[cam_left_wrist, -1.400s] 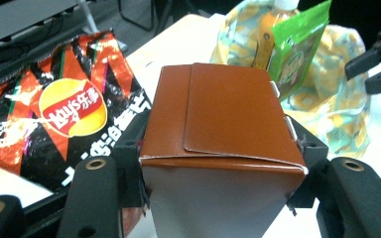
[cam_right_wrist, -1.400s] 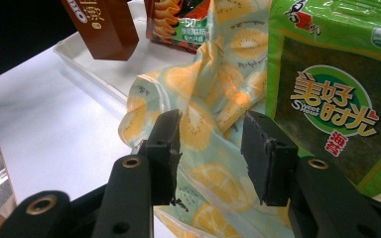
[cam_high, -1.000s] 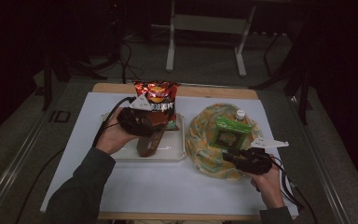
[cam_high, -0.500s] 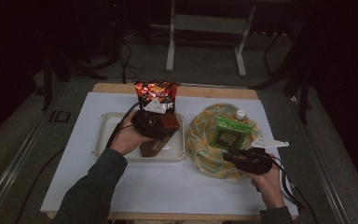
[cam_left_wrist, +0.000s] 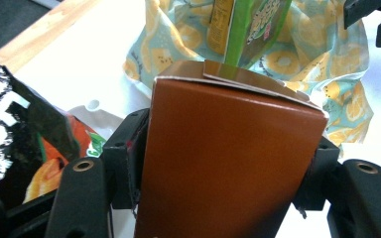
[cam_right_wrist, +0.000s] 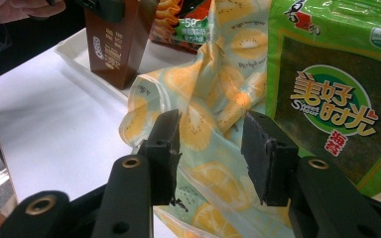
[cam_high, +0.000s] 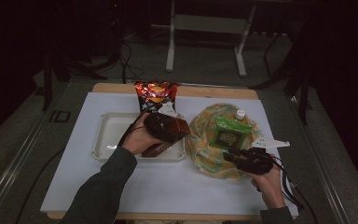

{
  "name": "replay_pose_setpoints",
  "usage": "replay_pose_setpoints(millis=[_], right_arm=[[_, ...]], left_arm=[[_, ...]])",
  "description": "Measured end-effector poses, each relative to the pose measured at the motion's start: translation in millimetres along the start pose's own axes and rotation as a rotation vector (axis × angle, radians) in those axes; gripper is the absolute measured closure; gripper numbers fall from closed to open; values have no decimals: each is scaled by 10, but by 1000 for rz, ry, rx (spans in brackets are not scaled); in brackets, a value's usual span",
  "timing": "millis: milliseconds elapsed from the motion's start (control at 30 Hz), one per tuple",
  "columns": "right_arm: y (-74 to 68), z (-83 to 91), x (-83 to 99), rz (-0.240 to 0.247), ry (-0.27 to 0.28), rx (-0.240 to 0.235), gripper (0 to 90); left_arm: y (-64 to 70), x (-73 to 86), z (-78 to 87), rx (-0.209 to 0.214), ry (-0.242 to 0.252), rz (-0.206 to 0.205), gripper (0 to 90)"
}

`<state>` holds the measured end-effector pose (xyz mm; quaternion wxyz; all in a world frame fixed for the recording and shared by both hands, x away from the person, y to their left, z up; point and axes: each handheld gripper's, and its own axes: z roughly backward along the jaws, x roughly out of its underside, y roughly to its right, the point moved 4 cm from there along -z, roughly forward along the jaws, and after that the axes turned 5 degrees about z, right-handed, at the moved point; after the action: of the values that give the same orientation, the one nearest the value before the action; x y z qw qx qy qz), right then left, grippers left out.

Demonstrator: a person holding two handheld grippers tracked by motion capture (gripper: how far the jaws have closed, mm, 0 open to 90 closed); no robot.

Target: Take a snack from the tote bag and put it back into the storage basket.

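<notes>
The left tool squeezes the stiff, light brown cardboard box by its flat sides. The right tool gapes open, at five o'clock from the box.

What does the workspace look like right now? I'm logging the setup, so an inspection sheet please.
Surface: white table top on a wooden board.
Job's things: brown carton clamped upright in the left gripper over the white tray.
Clutter: red-black chip bag behind the tray; fruit-print cloth bag holding a green seaweed snack packet and a white-capped bottle.
Grippers: right gripper open, its jaws apart at the cloth bag's edge.
Cables: black cable trailing from the right gripper.
Surroundings: dark floor, white metal frame beyond the table.
</notes>
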<state>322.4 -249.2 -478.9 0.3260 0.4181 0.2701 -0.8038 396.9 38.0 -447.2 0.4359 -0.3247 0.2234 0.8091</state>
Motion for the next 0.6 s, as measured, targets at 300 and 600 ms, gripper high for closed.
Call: replay_pose_setpoints(millis=[300,600], right_arm=[[2,5,-2,2,3,0,586],[-1,-5,0,0,0,0,585]], left_arm=[[2,103,-81,11,-51,-12,338],[24,191,-106,30,-105,-15,322]])
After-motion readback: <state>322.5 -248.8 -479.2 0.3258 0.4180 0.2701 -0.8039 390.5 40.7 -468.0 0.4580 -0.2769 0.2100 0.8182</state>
